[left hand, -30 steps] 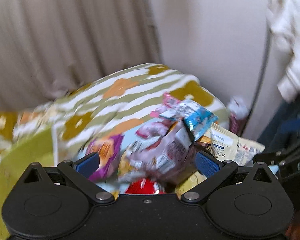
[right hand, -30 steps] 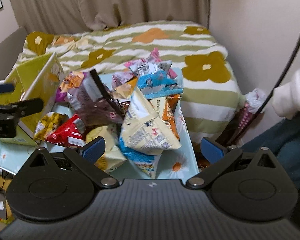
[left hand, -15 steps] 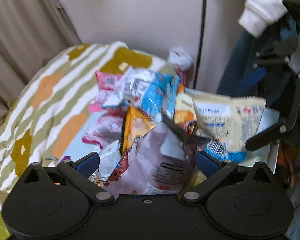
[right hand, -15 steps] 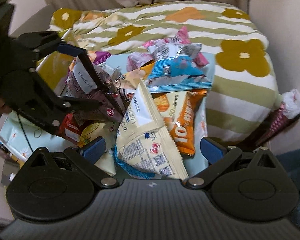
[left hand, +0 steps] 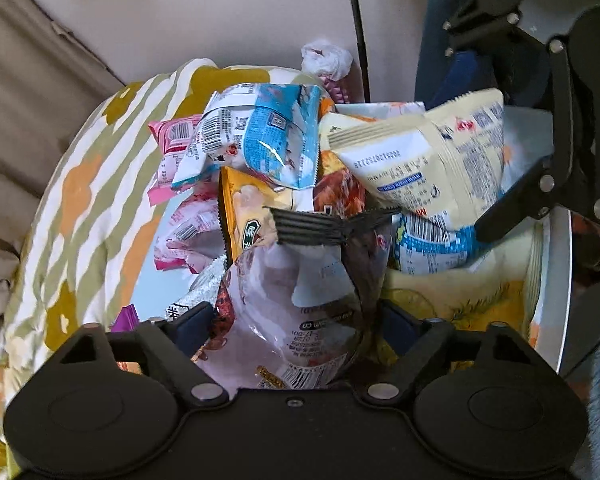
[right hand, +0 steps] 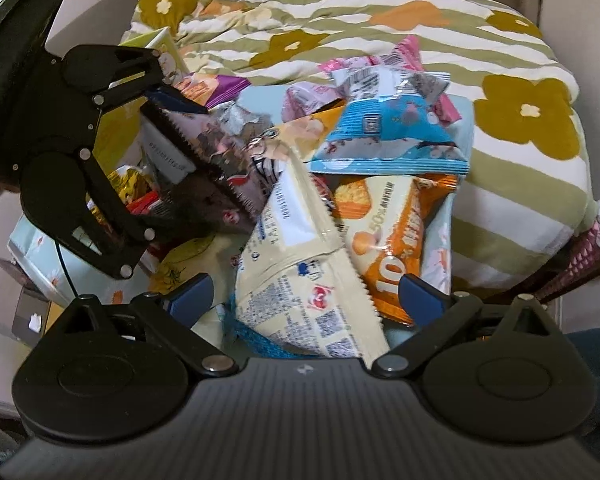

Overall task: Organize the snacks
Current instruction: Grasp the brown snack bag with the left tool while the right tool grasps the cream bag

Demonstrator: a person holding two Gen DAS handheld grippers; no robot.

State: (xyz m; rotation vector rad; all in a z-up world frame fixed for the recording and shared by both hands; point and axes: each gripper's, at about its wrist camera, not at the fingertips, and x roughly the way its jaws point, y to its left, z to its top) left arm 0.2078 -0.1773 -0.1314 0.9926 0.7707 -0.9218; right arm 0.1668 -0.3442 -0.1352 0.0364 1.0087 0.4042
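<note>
A heap of snack packets lies on a pale floral tray [right hand: 458,216]. My left gripper [left hand: 294,322] has its fingers around a silvery-purple bag with a black serrated top [left hand: 300,300]; the bag also shows in the right wrist view [right hand: 216,160], held between the left gripper's fingers [right hand: 168,96]. My right gripper [right hand: 306,292] is open over a cream packet [right hand: 300,280], which also shows in the left wrist view [left hand: 432,160]. A blue packet [right hand: 392,136] and an orange packet [right hand: 388,240] lie beyond it.
The tray rests against a bed with a green-striped flowered blanket [right hand: 520,128]. A yellow-green box [right hand: 156,44] stands at the far left. Curtains and a wall close the back. A black cable [left hand: 356,28] and a pink-white wrapped thing [left hand: 328,60] are by the wall.
My left gripper has swung right and closed in around the silvery-purple bag. My right gripper has dropped closer over the cream packet. The left gripper now looms at the left of the right view.
</note>
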